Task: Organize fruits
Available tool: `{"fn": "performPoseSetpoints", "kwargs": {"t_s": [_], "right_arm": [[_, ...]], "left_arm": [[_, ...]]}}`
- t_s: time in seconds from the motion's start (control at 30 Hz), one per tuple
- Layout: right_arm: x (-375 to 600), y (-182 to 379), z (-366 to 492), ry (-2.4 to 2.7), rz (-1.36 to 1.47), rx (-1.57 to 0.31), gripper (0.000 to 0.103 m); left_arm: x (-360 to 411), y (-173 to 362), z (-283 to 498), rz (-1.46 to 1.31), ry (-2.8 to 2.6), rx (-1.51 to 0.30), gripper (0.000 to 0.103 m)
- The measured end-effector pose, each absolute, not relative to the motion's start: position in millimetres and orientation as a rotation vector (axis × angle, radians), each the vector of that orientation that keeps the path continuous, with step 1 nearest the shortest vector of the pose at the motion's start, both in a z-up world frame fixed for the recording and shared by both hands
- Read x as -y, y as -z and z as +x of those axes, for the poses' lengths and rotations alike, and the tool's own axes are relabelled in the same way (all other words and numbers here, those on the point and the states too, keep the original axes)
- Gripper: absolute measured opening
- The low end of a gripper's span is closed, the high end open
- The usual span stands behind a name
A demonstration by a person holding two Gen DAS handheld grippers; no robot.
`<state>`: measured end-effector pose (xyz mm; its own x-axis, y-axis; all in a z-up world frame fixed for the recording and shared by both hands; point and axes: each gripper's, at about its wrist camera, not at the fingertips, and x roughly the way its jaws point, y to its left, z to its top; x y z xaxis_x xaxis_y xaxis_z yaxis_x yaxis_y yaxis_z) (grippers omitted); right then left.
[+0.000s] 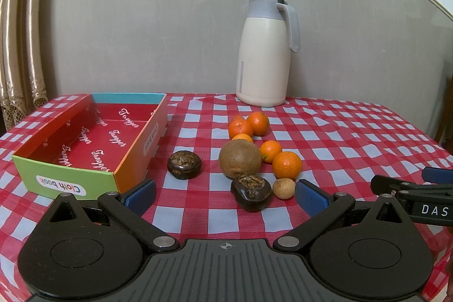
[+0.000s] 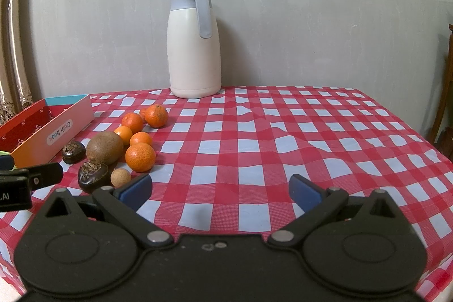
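Observation:
Fruit lies in a cluster on the checked cloth: several small oranges, a round brown fruit, two dark cut halves and a small tan fruit. An empty coloured cardboard box stands to the left of them. My left gripper is open just in front of the cluster, nothing between its blue pads. My right gripper is open over bare cloth to the right of the fruit.
A cream thermos jug with a grey handle stands at the back by the wall. The red-and-white tablecloth stretches right to the table edge. Curtains hang at the far left.

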<state>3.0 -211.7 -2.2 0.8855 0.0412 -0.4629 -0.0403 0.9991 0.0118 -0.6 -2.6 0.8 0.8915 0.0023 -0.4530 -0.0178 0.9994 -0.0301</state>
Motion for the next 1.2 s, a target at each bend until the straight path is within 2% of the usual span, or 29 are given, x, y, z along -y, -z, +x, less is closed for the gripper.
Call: {"fn": "performPoseSetpoints", "kwargs": {"t_s": [1.2], "right_arm": [[213.8,3.5,6.5,-0.022,0.011,-0.489,0.103]], "left_arm": [[6.9,9.5,11.8,-0.019,0.004,-0.508,0.102]]}}
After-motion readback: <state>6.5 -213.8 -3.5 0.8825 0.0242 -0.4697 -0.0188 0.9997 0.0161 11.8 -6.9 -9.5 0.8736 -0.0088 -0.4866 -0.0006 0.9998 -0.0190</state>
